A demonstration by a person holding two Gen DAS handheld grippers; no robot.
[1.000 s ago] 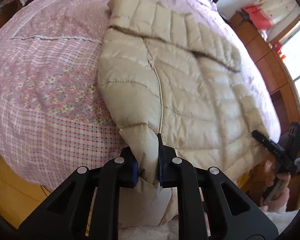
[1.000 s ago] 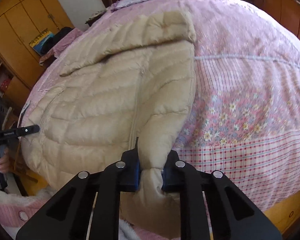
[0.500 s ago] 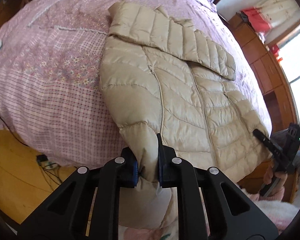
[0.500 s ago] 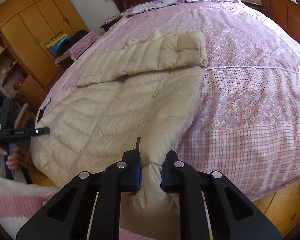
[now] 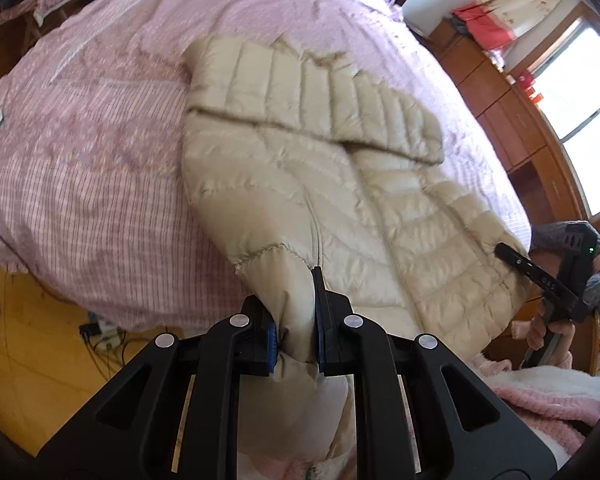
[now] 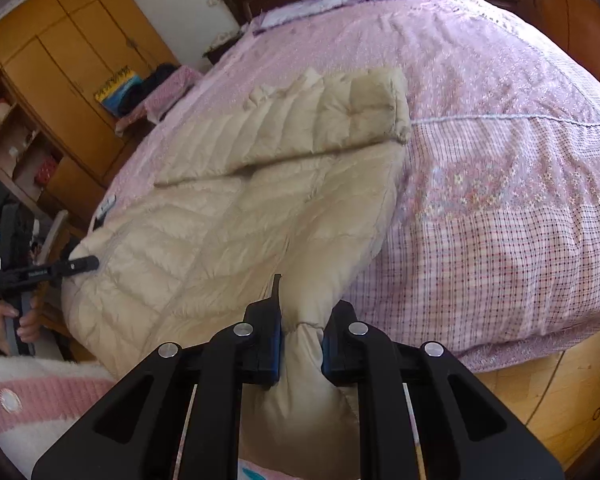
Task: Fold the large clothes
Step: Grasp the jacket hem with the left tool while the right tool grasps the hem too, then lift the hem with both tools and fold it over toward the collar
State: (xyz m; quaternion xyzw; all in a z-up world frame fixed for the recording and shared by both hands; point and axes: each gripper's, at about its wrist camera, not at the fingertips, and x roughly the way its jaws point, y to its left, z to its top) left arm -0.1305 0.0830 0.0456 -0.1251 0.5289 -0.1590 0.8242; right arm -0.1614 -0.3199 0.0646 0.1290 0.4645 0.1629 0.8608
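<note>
A beige quilted down jacket (image 5: 320, 168) lies spread on the pink bed, with its sleeves folded across the upper part (image 6: 324, 120). My left gripper (image 5: 294, 320) is shut on the jacket's bottom hem at one corner. My right gripper (image 6: 300, 328) is shut on the hem at the other corner. Both hold the hem lifted off the near edge of the bed. The right gripper also shows at the right edge of the left wrist view (image 5: 540, 276), and the left gripper at the left edge of the right wrist view (image 6: 48, 272).
The bed has a pink floral and checked cover (image 6: 500, 208). Wooden wardrobes (image 6: 60, 92) stand on one side, wooden cabinets and a window (image 5: 548, 100) on the other. Wood floor with cables (image 5: 100, 332) lies below. My pink fleece sleeve (image 5: 540, 392) is close.
Both grippers have pulled back and up from the bed with the hem held, so more of the bed and floor shows. The jacket has stretched out flatter.
</note>
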